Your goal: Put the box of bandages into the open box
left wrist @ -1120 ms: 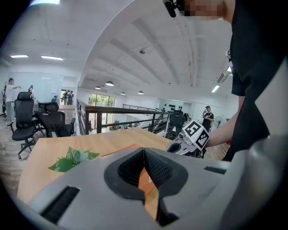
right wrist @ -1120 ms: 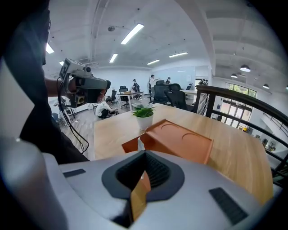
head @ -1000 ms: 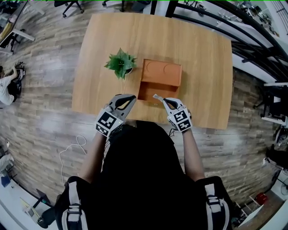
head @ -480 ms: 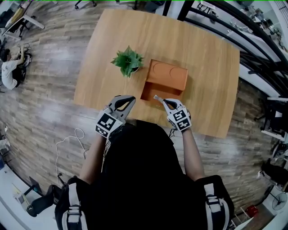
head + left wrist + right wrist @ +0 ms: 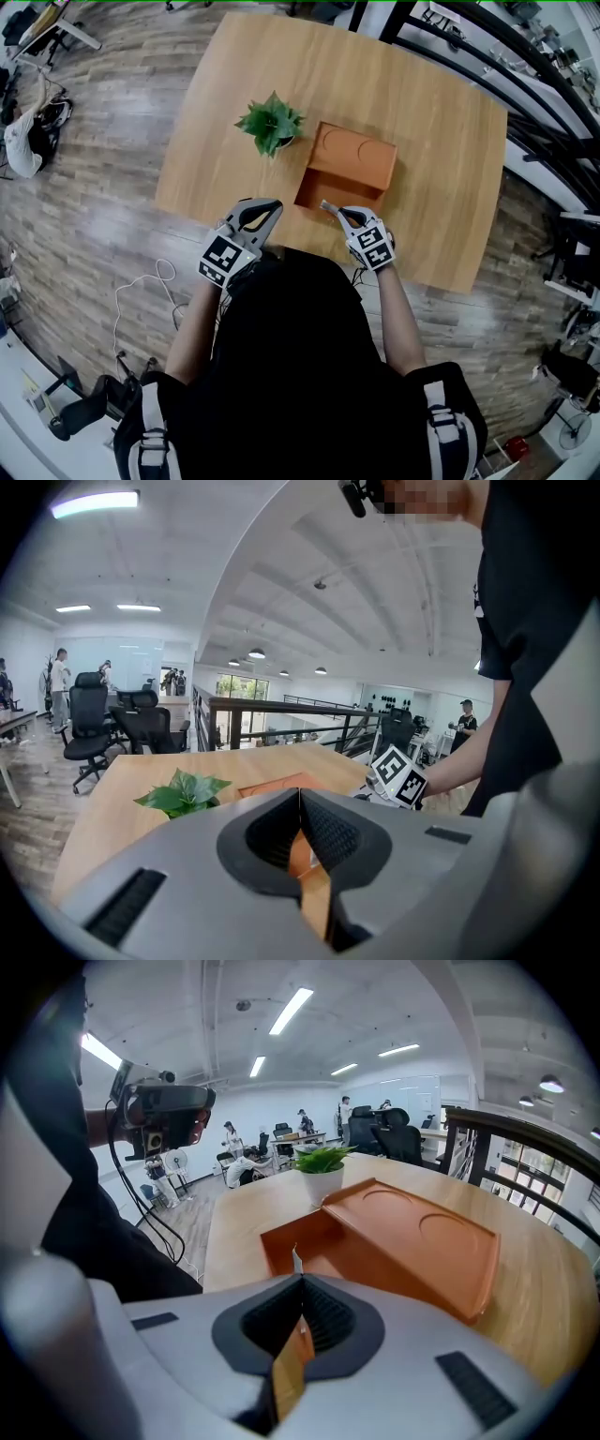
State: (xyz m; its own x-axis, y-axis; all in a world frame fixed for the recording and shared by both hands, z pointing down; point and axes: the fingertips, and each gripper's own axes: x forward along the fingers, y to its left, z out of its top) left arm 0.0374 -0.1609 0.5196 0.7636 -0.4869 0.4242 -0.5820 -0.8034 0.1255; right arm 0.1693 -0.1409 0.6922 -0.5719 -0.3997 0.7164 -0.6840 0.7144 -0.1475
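The open box (image 5: 320,190) is orange and stands mid-table, its lid (image 5: 353,156) lying back behind the cavity. My right gripper (image 5: 338,213) hovers at the cavity's near right corner, shut on the box of bandages (image 5: 328,205), which is thin and pale and seen edge-on. In the right gripper view only a white sliver of the box of bandages (image 5: 296,1260) sticks out past the jaws, above the open box (image 5: 298,1241). My left gripper (image 5: 273,203) is shut with nothing in it, left of the open box at the table's near edge; its jaws meet in the left gripper view (image 5: 300,799).
A small potted plant (image 5: 271,123) stands just left of the orange lid. The wooden table (image 5: 427,169) ends right under my hands. A black railing (image 5: 525,103) runs past the far right side. Office chairs and people are far off in the room.
My right gripper has sunk a little toward the open box's near edge, still shut on the box of bandages. The head view has shifted slightly; the left gripper has hardly moved.
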